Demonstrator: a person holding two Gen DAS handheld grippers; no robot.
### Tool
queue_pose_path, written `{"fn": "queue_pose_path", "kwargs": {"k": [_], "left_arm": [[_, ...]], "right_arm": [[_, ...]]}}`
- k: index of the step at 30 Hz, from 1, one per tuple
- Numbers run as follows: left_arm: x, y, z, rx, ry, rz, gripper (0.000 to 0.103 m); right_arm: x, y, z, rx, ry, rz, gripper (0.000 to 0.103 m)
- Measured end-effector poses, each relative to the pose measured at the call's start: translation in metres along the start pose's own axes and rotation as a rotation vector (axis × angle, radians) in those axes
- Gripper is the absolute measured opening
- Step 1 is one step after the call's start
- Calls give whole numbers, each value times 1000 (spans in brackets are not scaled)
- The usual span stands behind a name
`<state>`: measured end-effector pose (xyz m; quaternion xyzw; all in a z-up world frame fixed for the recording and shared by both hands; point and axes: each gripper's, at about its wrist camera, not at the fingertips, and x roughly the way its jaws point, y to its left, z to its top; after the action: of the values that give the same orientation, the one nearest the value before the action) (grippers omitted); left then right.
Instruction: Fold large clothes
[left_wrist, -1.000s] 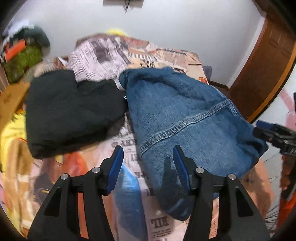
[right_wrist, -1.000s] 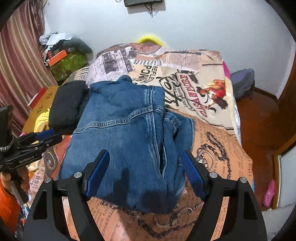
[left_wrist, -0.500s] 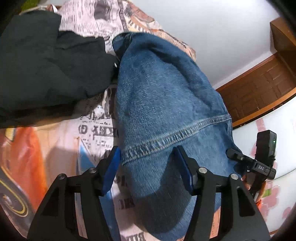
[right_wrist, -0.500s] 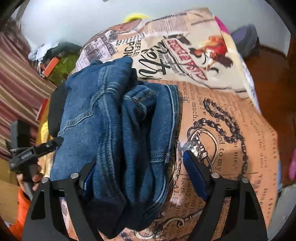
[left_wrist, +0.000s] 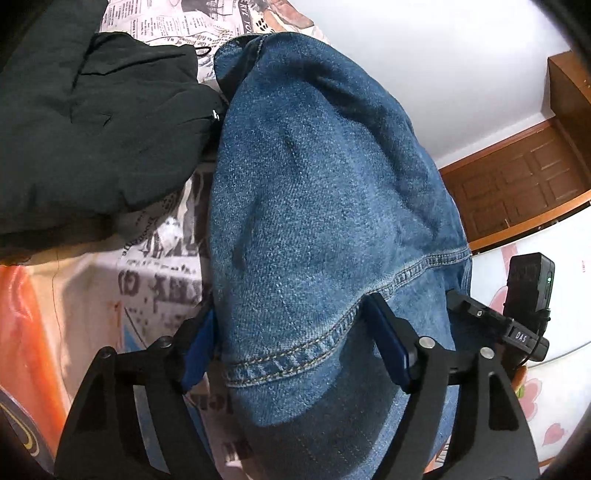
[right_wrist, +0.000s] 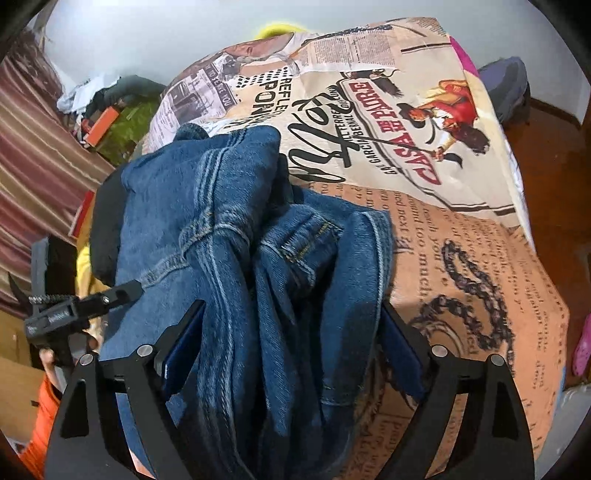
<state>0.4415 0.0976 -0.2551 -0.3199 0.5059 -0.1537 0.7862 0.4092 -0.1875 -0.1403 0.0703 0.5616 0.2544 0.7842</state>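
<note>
A folded blue denim garment lies bunched on the newspaper-print bedsheet. My left gripper straddles its near end along a stitched seam. The jaws are opening, with one pad tucked at the cloth's left side and the other lying on top. In the right wrist view the denim garment fills the gap of my right gripper, whose jaws are also opening beside the folds. Each gripper shows in the other's view, the right gripper and the left gripper.
A black garment lies folded against the denim's left side. The bedsheet spreads bare to the right. A wooden door, a striped curtain, a clutter pile, a purple bag and a pink slipper surround the bed.
Both grippers have dropped and closed in on the denim from opposite ends. Their jaws have widened, and the cloth now sits between them. The left one has also rolled.
</note>
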Motion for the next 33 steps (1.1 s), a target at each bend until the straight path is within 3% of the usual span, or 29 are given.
{"fn": "queue_pose_path", "kwargs": {"k": [3, 7, 9, 14, 19, 25, 33], "left_arm": [[0, -8, -1, 6, 34, -3, 75], [-10, -25, -10, 50, 27, 28, 64], [-17, -32, -14, 65, 14, 32, 53], [-41, -55, -26, 146, -13, 51, 37], [-75, -84, -41, 212, -57, 68, 33], [-131, -91, -42, 249, -132, 71, 32], [-226, -68, -20, 249, -274, 72, 32]], "right_arm": [[-1, 1, -2, 9, -3, 7, 83], [-7, 7, -9, 7, -4, 16, 55], [-12, 11, -11, 3, -9, 15, 40], [-29, 29, -19, -28, -24, -11, 23], [-48, 49, -24, -62, -59, -35, 19], [-67, 81, -20, -114, -96, -29, 19], [-77, 148, 10, -173, -186, 34, 19]]}}
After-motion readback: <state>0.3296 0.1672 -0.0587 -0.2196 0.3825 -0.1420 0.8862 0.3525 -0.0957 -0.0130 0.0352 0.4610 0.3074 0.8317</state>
